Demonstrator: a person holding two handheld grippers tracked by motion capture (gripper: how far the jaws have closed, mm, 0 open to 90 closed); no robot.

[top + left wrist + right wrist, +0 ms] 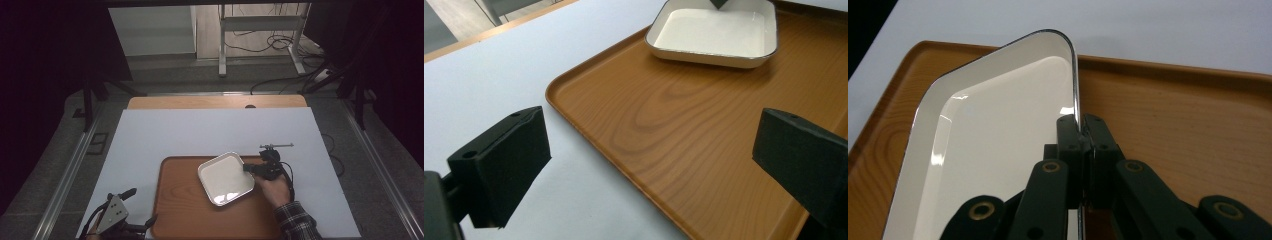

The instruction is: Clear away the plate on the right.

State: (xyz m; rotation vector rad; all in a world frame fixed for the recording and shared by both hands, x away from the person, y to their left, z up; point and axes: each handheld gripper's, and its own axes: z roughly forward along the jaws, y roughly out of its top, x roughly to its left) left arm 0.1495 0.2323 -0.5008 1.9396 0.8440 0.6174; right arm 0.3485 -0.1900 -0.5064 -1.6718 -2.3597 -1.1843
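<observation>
A white square dish (225, 179) with a thin dark rim lies on the wooden tray (180, 210) in the high view. My right gripper (248, 168) is shut on the dish's right rim, its jaws pinching the edge (1079, 131) from both sides. From the right gripper view the dish (988, 150) stretches away to the left over the tray (1173, 125). My left gripper (140, 212) rests at the table's near left corner, beside the tray's left edge. Its jaws stand wide open with nothing between them, facing the tray (674, 130) and the dish (714, 35).
A white sheet (200, 130) covers the table, with a strip of bare wood (215, 102) at the far edge. Beyond the table stand a metal frame's legs (222, 45) and loose cables (280, 42) on the floor.
</observation>
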